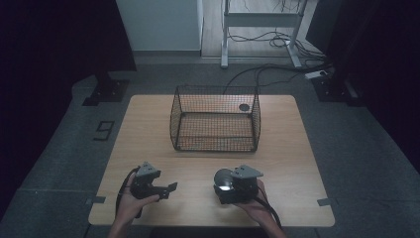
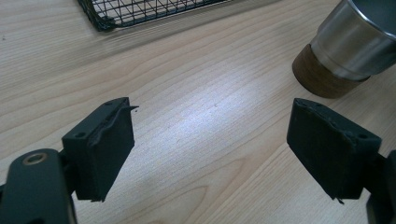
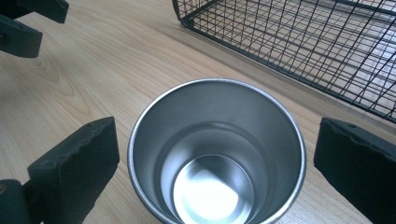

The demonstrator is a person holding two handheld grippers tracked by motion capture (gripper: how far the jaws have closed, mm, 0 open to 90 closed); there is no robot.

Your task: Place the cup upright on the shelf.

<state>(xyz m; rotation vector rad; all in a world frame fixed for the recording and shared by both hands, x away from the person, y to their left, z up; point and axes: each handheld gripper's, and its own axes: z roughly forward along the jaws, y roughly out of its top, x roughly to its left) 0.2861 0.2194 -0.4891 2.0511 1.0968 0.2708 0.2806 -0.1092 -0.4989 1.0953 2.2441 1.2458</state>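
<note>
A stainless steel cup with a brown base stands upright and empty on the wooden table, near the front and right of centre. My right gripper is open, its two black pads on either side of the cup's rim with a small gap on each side. My left gripper is open over bare wood, with the cup off to its upper right. In the high view the left gripper sits front left, pointing toward the right gripper and the cup.
An empty black wire basket stands at the table's middle back; its corner and side lie just beyond both grippers. A round dark hole shows in the tabletop behind it. Dark floor, cables and a desk frame lie beyond.
</note>
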